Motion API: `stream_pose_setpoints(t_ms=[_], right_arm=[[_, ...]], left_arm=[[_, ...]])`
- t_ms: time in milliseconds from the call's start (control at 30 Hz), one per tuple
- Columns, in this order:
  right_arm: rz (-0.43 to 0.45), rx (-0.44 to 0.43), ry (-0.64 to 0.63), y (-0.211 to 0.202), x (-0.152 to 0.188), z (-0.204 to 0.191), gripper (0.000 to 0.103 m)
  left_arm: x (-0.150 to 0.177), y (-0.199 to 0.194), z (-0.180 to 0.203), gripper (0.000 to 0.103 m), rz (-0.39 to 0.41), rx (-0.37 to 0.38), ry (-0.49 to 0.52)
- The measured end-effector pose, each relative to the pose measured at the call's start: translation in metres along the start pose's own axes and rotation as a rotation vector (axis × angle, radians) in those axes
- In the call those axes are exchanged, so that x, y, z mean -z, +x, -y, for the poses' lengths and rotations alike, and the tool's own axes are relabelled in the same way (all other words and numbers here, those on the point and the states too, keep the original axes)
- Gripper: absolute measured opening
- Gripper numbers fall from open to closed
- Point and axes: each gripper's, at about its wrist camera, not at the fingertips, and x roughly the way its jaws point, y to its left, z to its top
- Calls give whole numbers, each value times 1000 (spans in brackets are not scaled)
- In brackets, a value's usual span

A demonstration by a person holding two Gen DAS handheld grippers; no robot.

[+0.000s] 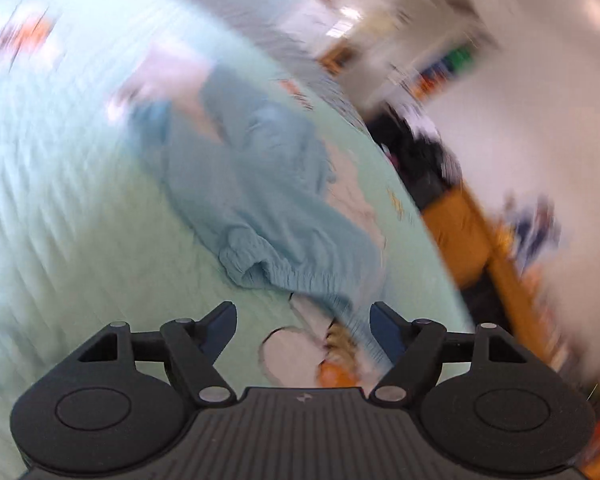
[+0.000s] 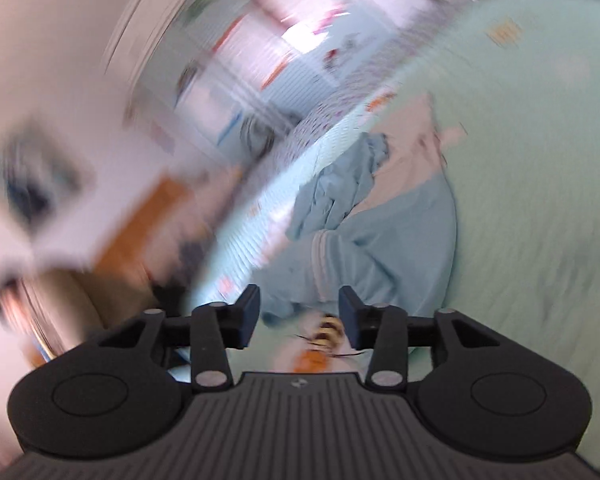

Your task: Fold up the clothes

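Observation:
A light blue garment (image 1: 260, 184) with a gathered elastic waistband lies crumpled on a pale green bedspread (image 1: 68, 208). My left gripper (image 1: 304, 320) is open just short of the waistband, whose edge runs past the right finger (image 1: 388, 332); nothing is pinched. In the right wrist view the same blue garment (image 2: 380, 232) shows a ribbed cuff and bunched cloth. My right gripper (image 2: 298, 312) is open close in front of the cloth, with nothing between the pads. Both views are blurred by motion.
The bedspread (image 2: 540, 160) carries cartoon prints, one under each gripper. A pinkish-white cloth (image 2: 412, 152) lies beyond the blue garment. The bed's edge drops to an orange-brown wooden frame (image 1: 460, 232) and a dark pile (image 1: 416, 152) by a white wall.

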Motion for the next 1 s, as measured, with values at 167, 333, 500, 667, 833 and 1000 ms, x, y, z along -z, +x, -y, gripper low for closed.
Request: stream_pose_setpoints(t_ms=[167, 333, 500, 667, 833, 1000], right_arm=[[46, -11, 284, 2, 32, 45, 50], [47, -43, 368, 10, 48, 56, 50], [49, 10, 247, 10, 46, 50, 53], [53, 2, 285, 7, 52, 61, 54], [54, -3, 285, 6, 53, 64, 55], [38, -5, 293, 12, 51, 69, 56]], left_arm=[[0, 16, -3, 80, 36, -29, -93], [2, 23, 21, 80, 30, -231, 128], [38, 50, 67, 83, 21, -613, 819], [41, 74, 64, 83, 51, -684, 892], [38, 86, 63, 83, 99, -702, 866], [34, 99, 60, 84, 123, -738, 845]])
